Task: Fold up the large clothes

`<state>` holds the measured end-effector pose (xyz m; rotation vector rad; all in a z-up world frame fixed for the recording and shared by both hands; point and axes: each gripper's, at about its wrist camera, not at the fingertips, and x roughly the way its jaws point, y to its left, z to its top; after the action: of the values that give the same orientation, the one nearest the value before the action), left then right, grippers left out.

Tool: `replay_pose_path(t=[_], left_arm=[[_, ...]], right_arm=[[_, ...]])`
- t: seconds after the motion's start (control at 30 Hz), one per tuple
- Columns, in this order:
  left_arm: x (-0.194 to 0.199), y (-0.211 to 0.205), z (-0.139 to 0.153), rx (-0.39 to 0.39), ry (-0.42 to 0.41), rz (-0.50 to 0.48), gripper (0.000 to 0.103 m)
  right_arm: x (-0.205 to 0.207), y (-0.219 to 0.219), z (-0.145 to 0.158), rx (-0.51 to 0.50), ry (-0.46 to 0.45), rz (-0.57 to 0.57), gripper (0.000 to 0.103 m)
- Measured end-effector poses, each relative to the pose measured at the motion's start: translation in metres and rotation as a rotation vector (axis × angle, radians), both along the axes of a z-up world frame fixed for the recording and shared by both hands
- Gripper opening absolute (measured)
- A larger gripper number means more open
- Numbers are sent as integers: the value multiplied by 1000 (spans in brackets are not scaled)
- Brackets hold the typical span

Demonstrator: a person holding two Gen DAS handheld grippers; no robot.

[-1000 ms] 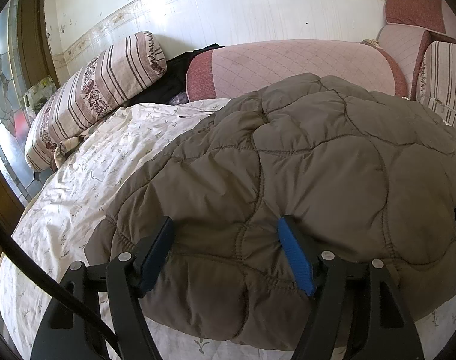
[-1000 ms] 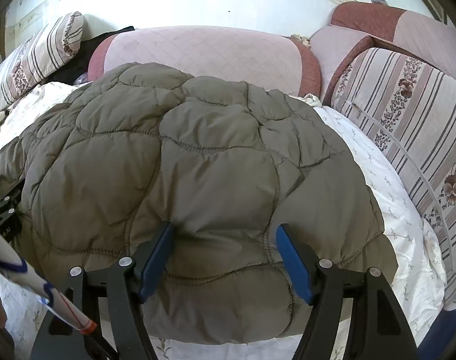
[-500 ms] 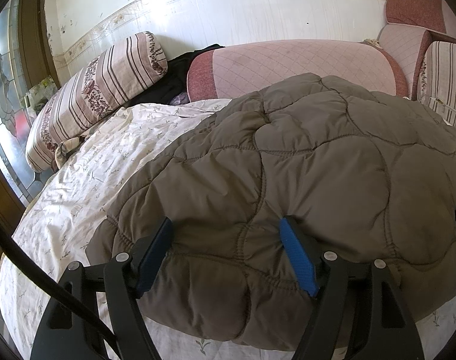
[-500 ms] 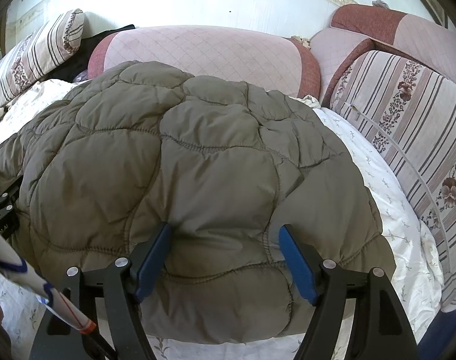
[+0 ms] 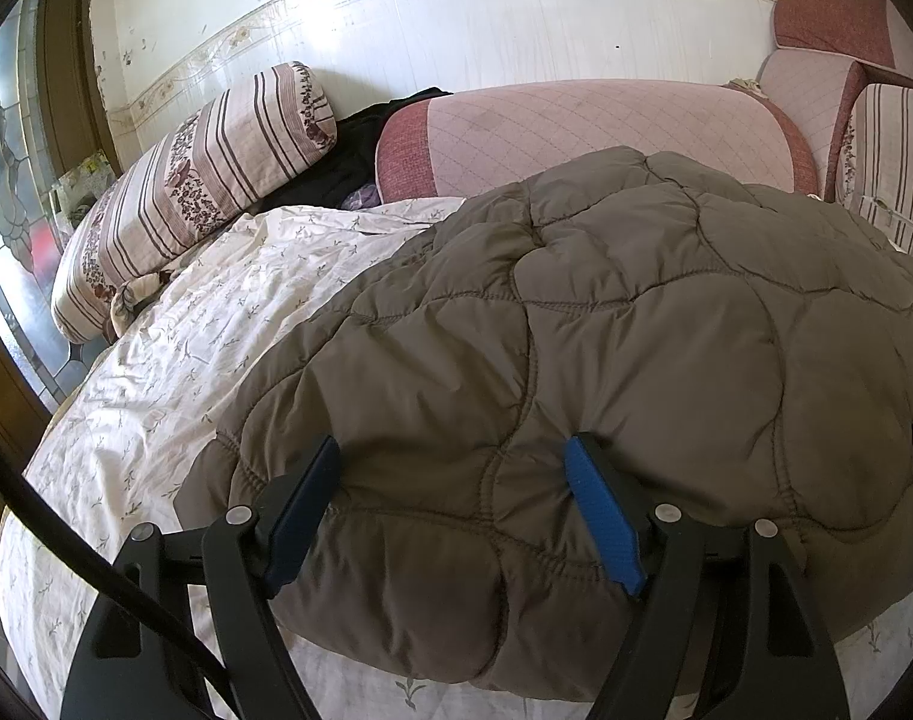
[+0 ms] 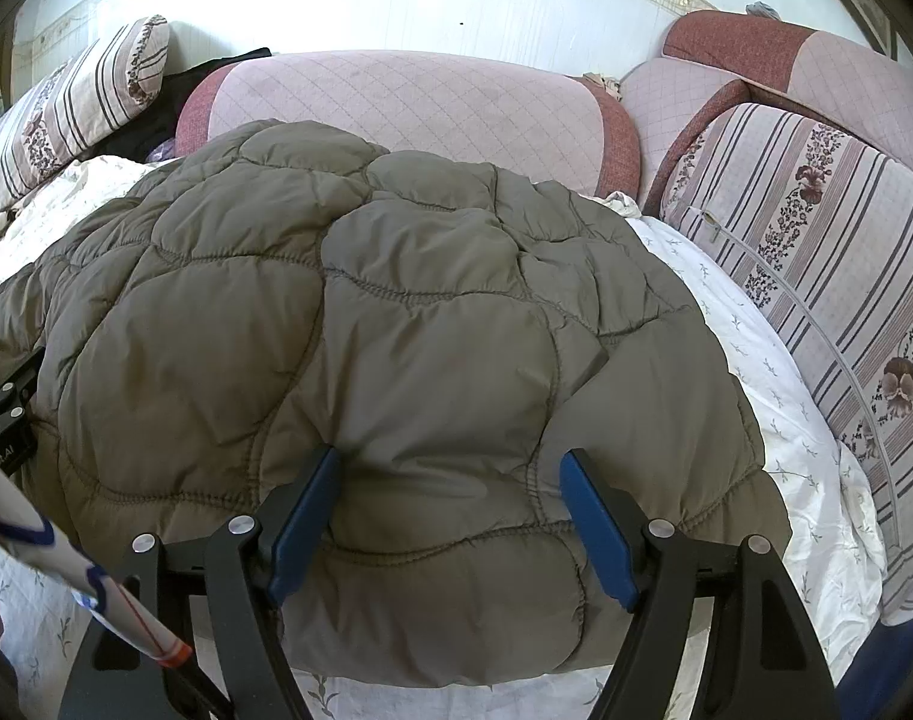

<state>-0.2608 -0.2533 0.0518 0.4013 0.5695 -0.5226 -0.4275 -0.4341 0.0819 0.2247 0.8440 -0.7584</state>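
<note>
The quilted jacket (image 5: 636, 360) lies folded on the sheet (image 5: 174, 372), its near edge just short of the sheet's near edge. Bare sheet lies open to the left, with a narrower strip on the right. The left gripper (image 5: 456, 510) has its jaws opening, the near hem between them; the right gripper (image 6: 450, 510) has its jaws apart over the hem. A pink cushion (image 6: 396, 102) bounds the far side, and striped cushions (image 6: 816, 270) close off the right.
</note>
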Motion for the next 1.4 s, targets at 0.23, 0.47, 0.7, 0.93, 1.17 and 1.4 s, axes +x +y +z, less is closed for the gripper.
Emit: replay_pose_path(t=[0.23,0.47,0.7,0.93,1.17,1.4], left_arm=[[3,4,1,4,4,-7,80],[4,10,4,3,19,-19,82],[4,13,6,13,21,-17,83],[2,12,3,32,14,-12,86],[11,18,7,-4,13,26,86],[41,35,11,-40,54,118,86]], right_arm=[[0,0,0,1,1,-1,80],[0,0,-1,4,-1,-2,80],[0,2,-1,5,0,2,80],[0,4,-1,1,3,3,81],[-1,9,11,-10,-47,16,81],[23,17,22,6,-108,76,81]])
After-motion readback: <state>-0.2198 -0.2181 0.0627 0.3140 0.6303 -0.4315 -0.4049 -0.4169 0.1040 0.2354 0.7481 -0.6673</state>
